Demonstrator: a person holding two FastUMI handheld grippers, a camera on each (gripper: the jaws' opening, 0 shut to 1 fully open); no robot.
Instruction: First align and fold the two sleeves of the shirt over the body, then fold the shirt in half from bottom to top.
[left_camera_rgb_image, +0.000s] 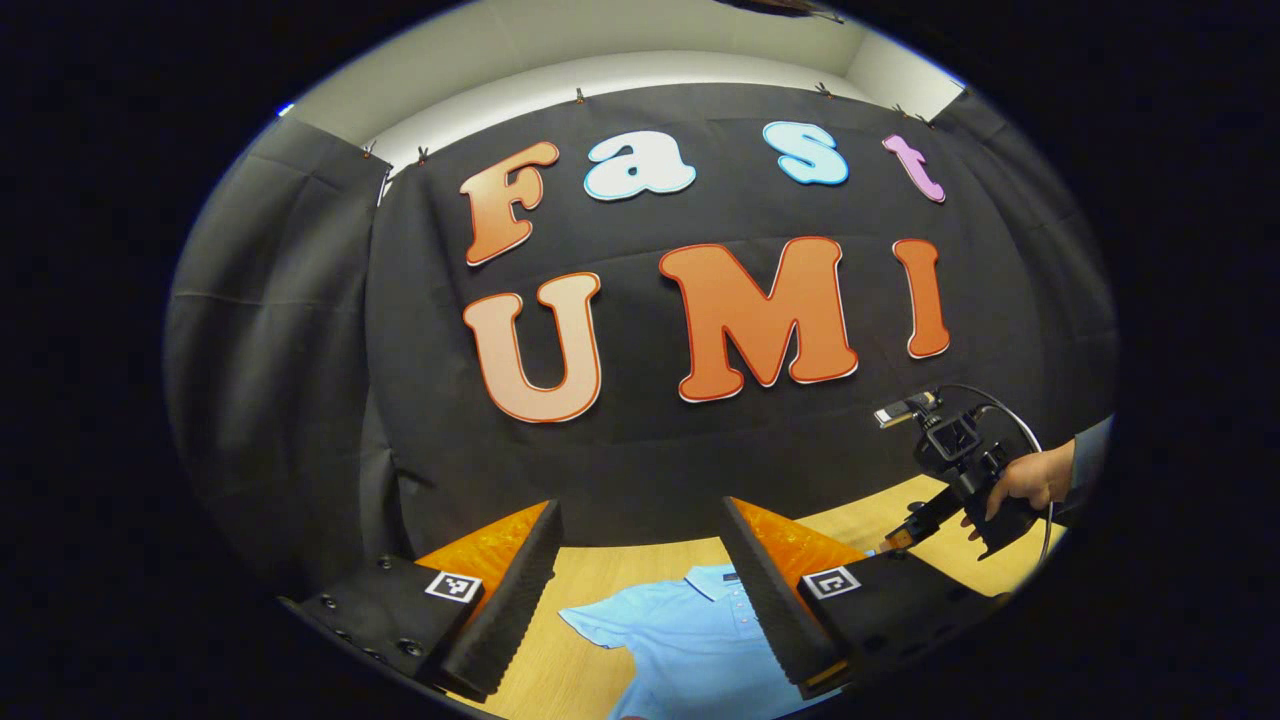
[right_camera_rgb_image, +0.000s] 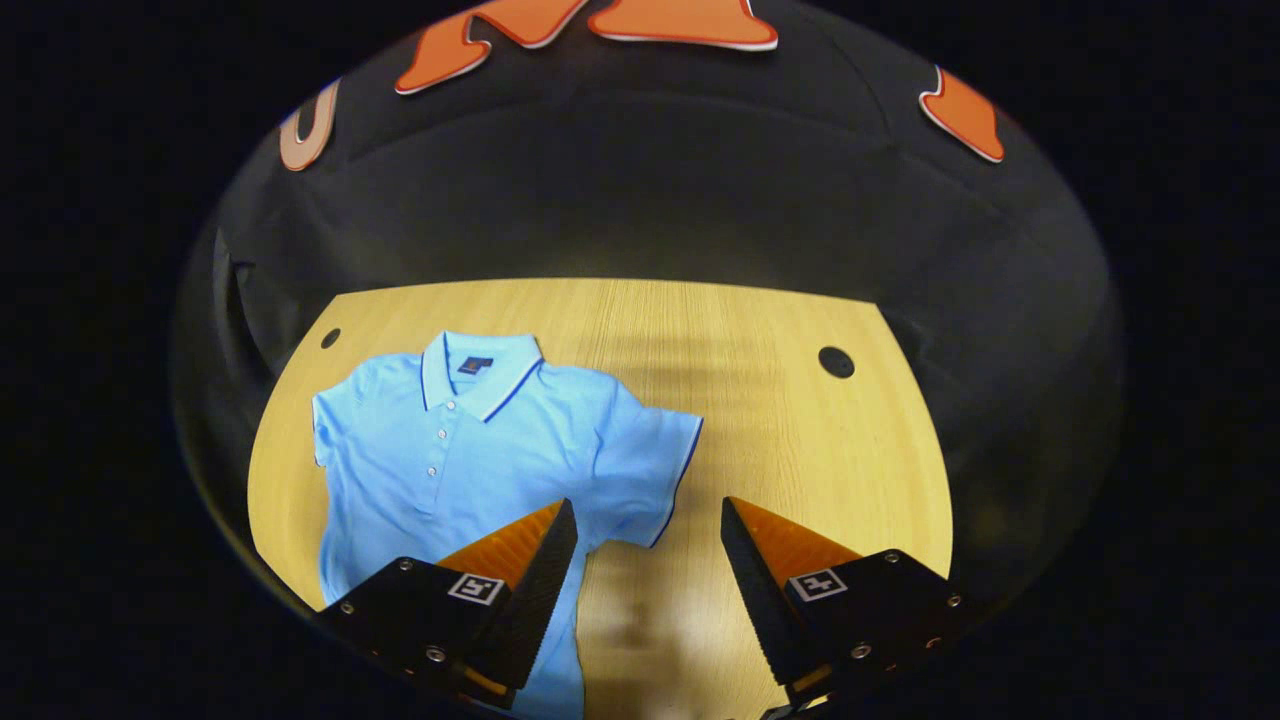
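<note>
A light blue polo shirt (right_camera_rgb_image: 470, 450) lies flat on the wooden table (right_camera_rgb_image: 780, 420), collar toward the far wall, its two short sleeves spread out. My right gripper (right_camera_rgb_image: 648, 520) hovers open above the table, over the sleeve with the dark trim (right_camera_rgb_image: 650, 470); nothing sits between its fingers. In the left gripper view the shirt (left_camera_rgb_image: 680, 640) lies below my left gripper (left_camera_rgb_image: 640, 520), which is open and held high, facing the wall. The other gripper (left_camera_rgb_image: 960, 470) shows at the right of that view, held by a hand (left_camera_rgb_image: 1030, 480).
Two dark round holes (right_camera_rgb_image: 836, 361) (right_camera_rgb_image: 330, 338) mark the table near its far edge. Black cloth walls close in behind and to both sides of the table. Bare wood lies right of the shirt.
</note>
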